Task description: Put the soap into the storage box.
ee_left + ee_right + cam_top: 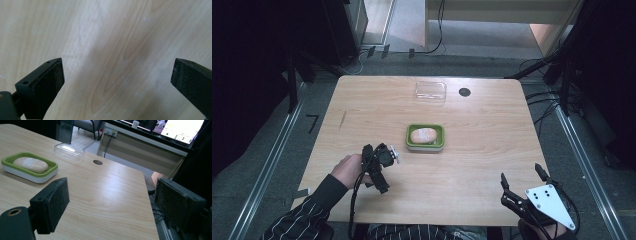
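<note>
A green-rimmed soap dish (440, 136) sits at the middle of the wooden table (482, 145) with a pale peach bar of soap (423, 135) lying in it. A person's left hand holds my left gripper (377, 170) front-left of the dish, tipped down close over bare wood (112, 35). Its jaws are wide apart with nothing between them (117, 70). My right gripper (520, 173) hovers open at the table's front right corner. Between its spread jaws (112, 190) is bare tabletop, and the dish (53, 167) and soap (30, 164) lie far to the left.
A clear plastic lid (430, 92) lies at the table's far edge, also seen past the dish (69, 150). A dark round hole (464, 92) is beside it. Black stands and cables flank the table on the floor.
</note>
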The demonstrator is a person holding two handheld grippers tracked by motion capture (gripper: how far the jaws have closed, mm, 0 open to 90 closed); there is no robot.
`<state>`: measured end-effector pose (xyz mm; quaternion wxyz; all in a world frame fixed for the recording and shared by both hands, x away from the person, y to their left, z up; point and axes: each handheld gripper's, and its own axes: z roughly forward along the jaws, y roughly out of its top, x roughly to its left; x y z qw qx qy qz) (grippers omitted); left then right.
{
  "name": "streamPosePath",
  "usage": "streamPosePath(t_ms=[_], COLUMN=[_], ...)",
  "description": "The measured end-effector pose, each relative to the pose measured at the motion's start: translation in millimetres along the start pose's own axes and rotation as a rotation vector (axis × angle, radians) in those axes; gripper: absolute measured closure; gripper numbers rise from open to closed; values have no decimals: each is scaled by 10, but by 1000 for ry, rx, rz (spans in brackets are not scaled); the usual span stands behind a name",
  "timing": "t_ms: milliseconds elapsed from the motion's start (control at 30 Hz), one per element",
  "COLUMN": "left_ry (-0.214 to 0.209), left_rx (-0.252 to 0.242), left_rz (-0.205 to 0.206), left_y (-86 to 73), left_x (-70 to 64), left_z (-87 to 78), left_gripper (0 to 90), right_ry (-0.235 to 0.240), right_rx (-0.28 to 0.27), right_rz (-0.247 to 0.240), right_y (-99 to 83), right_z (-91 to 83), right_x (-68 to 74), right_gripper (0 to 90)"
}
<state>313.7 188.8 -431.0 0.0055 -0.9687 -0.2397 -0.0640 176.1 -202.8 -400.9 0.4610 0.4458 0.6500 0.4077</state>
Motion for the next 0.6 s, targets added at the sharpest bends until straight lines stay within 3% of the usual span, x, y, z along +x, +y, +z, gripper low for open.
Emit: streamPosePath(t_ms=[200,600], left_ry=[9,-7], left_rx=[-12,4], left_rz=[-35,-34], left_y=[-127,-203], left_x=[-39,-77], left_z=[33,91], left_gripper=[6,7], right_ry=[-1,-6], right_rx=[-4,-5], right_rz=[-1,1], right_y=[1,0], right_z=[-1,3], right_x=[4,-3], right_gripper=[134,134])
